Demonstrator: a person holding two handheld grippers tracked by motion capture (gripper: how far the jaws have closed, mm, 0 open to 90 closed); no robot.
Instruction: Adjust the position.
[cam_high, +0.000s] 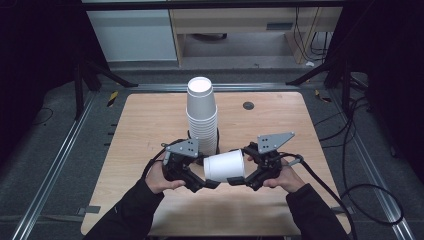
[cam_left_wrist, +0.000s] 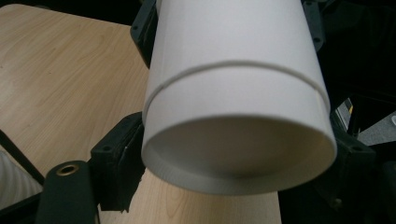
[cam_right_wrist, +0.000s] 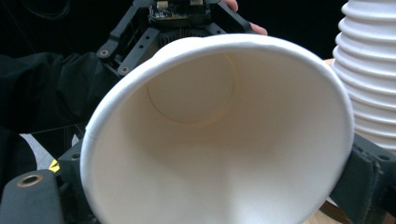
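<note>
The white paper cup (cam_high: 224, 166) hung sideways just in front of the inverted cup stack (cam_high: 202, 117), its squashed rim clamped in the right gripper (cam_high: 236, 180). The left gripper (cam_high: 214, 183) flanked its base, though whether its pads pressed I could not tell. A harder squeeze would likely have creased the rim; a loose left hold might have let the base sag.

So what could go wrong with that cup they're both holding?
1. The paper cup hangs sideways between the left gripper and the right gripper. The right jaws pinch its open rim, which already looks squashed out of round in the right gripper view, so it could crease.
2. A seam on the cup's side suggests two nested cups; pulling might split them and drop one.
3. The tall cup stack stands right behind, so a bump could topple it.
</note>
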